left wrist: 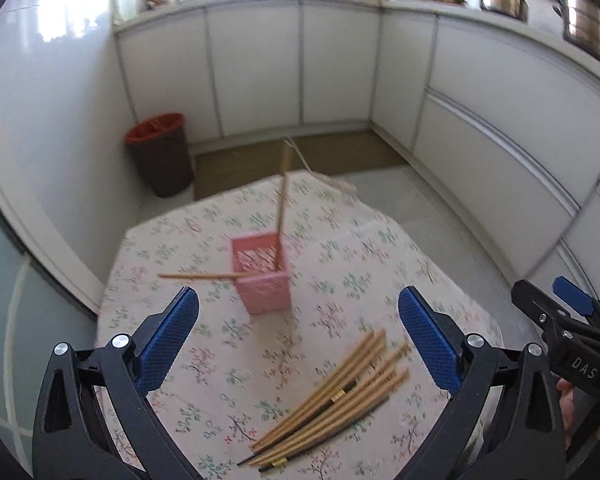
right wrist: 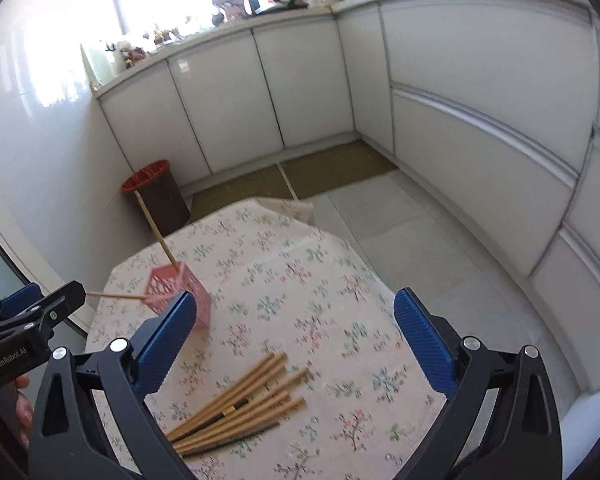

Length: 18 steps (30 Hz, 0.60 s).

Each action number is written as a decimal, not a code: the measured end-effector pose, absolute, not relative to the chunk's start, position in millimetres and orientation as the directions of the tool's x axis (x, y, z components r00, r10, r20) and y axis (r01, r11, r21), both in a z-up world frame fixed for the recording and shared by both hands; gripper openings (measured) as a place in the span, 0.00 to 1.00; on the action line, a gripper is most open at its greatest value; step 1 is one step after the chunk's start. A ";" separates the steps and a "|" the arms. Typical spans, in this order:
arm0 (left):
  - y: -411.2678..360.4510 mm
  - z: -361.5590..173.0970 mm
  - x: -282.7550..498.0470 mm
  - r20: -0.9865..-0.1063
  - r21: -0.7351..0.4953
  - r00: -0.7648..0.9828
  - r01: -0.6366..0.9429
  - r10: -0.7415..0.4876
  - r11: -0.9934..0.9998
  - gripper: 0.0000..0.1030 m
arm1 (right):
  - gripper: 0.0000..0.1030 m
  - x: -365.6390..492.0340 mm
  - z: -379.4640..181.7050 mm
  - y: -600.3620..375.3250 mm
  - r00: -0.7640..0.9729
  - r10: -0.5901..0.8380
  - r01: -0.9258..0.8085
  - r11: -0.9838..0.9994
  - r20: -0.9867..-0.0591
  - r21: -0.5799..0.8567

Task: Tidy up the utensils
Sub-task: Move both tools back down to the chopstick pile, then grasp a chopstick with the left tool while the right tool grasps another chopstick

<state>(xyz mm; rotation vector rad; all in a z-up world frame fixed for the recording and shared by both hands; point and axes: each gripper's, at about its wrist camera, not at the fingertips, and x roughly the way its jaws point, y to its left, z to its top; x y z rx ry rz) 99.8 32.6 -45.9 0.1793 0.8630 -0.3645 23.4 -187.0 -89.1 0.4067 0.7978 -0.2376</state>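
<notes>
I see the pink lattice-walled plastic holder (left wrist: 265,276) standing square on the floral tablecloth (left wrist: 340,240), toward the far left part of the table. One slim wooden chopstick (left wrist: 281,208) leans upright inside; another (left wrist: 204,275) lies across its rim. A fanned bundle of chopsticks (left wrist: 332,396) lies nearer me. My left gripper (left wrist: 298,340) and right gripper (right wrist: 296,340) both hover with jaws spread apart, ribbed blue pads bare.
</notes>
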 end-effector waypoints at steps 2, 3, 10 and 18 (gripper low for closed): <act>11.9 -75.6 109.2 -0.838 -0.010 0.484 0.446 -0.251 0.895 0.93 | 0.93 17.1 -122.2 -203.3 0.598 -0.001 0.402 0.865 -0.801 0.300; 1.4 -90.7 114.9 -0.868 -0.015 0.432 0.469 -0.245 0.883 0.93 | 0.93 15.5 -137.7 -210.3 0.557 0.033 0.423 0.849 -0.830 0.317; -47.1 -182.7 151.7 -0.962 0.092 0.265 0.528 -0.061 0.844 0.86 | 0.93 9.1 -195.8 -230.3 0.422 0.171 0.507 0.770 -0.890 0.388; -41.8 -236.0 187.4 -0.996 0.008 0.084 0.463 -0.036 0.886 0.43 | 0.93 16.9 -215.0 -231.6 0.381 0.234 0.509 0.755 -0.895 0.414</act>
